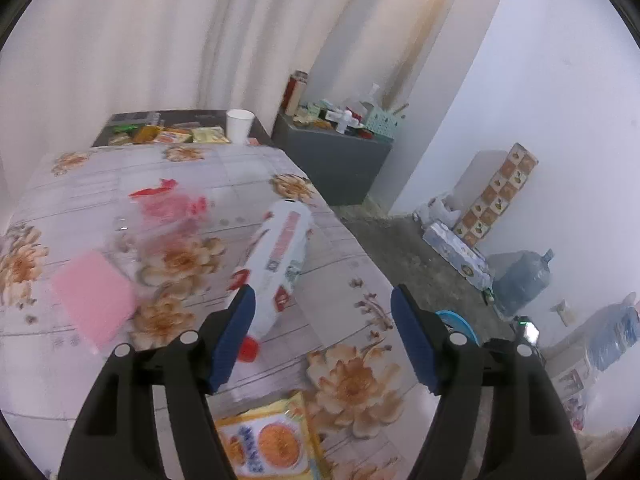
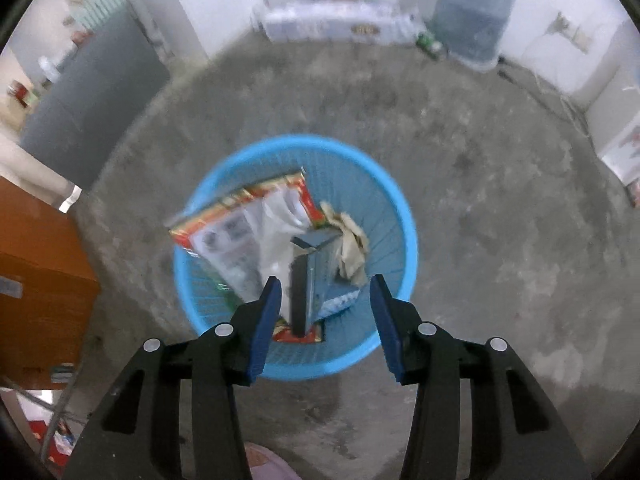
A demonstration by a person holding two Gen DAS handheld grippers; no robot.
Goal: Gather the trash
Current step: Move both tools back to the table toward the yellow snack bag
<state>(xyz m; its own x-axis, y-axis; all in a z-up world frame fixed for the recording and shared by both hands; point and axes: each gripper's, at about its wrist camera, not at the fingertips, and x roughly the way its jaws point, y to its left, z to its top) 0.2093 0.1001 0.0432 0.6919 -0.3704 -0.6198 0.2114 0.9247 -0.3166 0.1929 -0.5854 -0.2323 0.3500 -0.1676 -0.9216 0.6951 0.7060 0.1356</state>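
The left claw [image 1: 323, 298] hung wide and empty over the floral counter [image 1: 240, 168], where one white bottle [image 1: 276, 264], one pink sponge [image 1: 94, 296] and one yellow packet [image 1: 268, 440] lay. The right claw [image 2: 325, 288] stood parted, gripping nothing, above one blue basket [image 2: 394, 216] (wrappers and a carton inside).

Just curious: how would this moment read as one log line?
left gripper: open, near white bottle | right gripper: open above blue basket | trash inside

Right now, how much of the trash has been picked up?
Partly done. The blue basket already holds wrappers and a small carton; the right gripper is open above it. The left gripper, open, nears a white bottle. The pink sponge and yellow packet remain.
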